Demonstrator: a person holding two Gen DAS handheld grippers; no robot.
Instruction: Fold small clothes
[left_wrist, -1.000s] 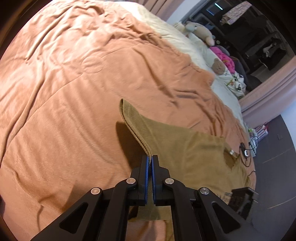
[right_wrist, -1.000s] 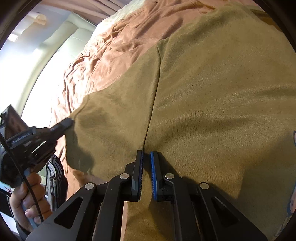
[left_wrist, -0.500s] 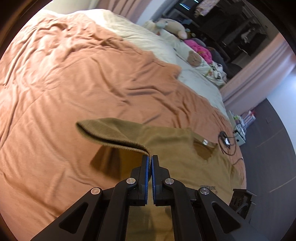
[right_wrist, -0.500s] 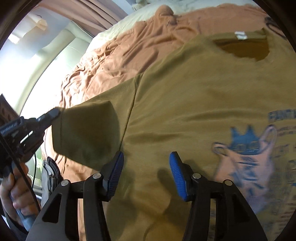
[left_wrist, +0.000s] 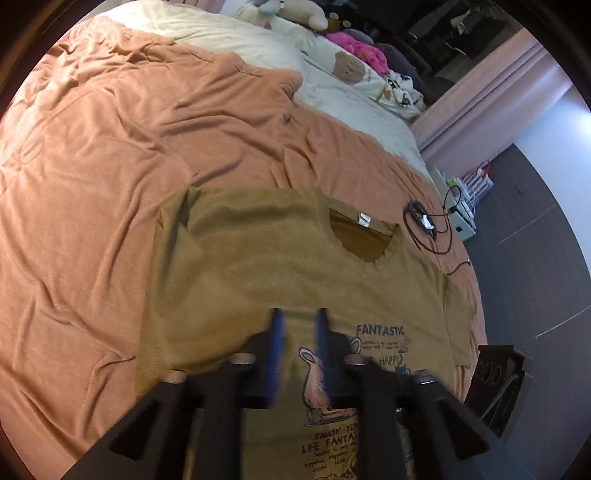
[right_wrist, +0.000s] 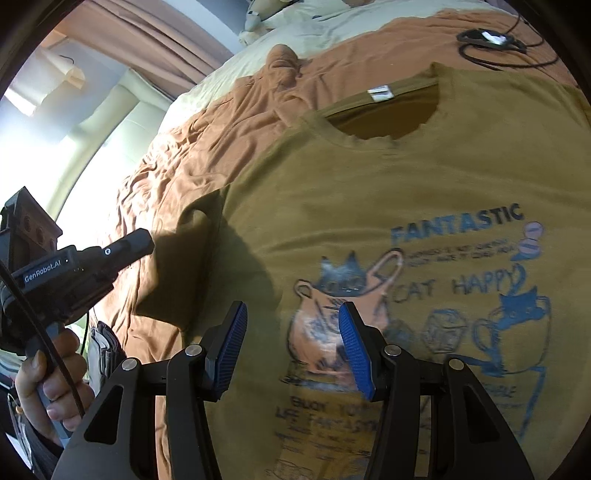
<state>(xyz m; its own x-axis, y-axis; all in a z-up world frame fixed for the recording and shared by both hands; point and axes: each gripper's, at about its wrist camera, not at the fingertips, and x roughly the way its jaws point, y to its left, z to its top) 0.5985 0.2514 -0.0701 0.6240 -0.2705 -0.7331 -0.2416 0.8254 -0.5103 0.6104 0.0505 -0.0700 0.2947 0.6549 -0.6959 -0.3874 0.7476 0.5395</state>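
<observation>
T-shirt is spread flat, print side up, on the orange blanket of the bed, collar toward the far end. Print is seen with "FANTASTIC" and cat drawings across the chest. Left sleeve is seen folded inward, lying slightly rumpled at the shirt's edge beside the blanket.

Left hand-held gripper: jaws have just been opening; a modest gap is shown between the blue pads, nothing is pinched, shirt fabric lies below. Picture is motion-blurred at the fingers. From the right wrist view its black body is seen held in a hand at the left sleeve; contact with the cloth cannot be told from there.

Right hand-held gripper: jaws are parted about halfway, nothing is gripped; it is held above the printed chest area, pads clear of the fabric.

A black cable with a small device is lying on the blanket just past the collar. Pale sheet and soft toys are seen at the far end of the bed.
</observation>
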